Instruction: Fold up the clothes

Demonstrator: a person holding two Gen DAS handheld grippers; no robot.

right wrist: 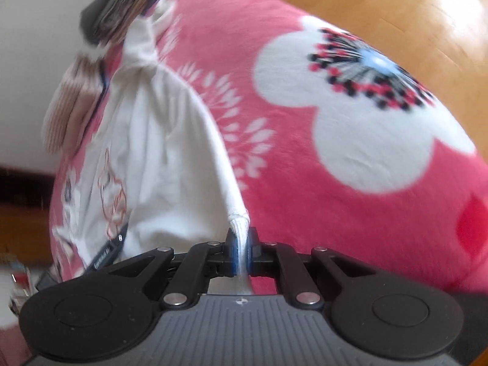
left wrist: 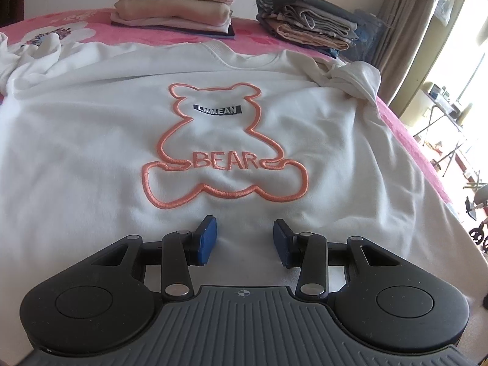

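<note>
Left claw: I am holding the left gripper [left wrist: 245,242] low over the sweatshirt's lower part, its blue pads standing apart with only bare cloth under the gap, gripping nothing.
Right claw: I am keeping the right gripper [right wrist: 241,251] clamped on the ribbed cuff [right wrist: 240,224] of one sleeve, at the sweatshirt's edge.
Sweatshirt: the white sweatshirt [left wrist: 91,152] is lying face up and spread on the pink blanket [left wrist: 100,32], bear outline [left wrist: 224,145] showing.
Progress: I am judging this garment as barely started; body unfolded, both sleeves bunching loose at the shoulders.
Left to do: sleeves in, then the body over.
Beyond: two folded stacks, a pale one [left wrist: 174,3] and a grey one [left wrist: 308,21], are sitting past the collar, crowding the far edge.
Right of the blanket: wooden floor [right wrist: 381,6] is showing.
</note>
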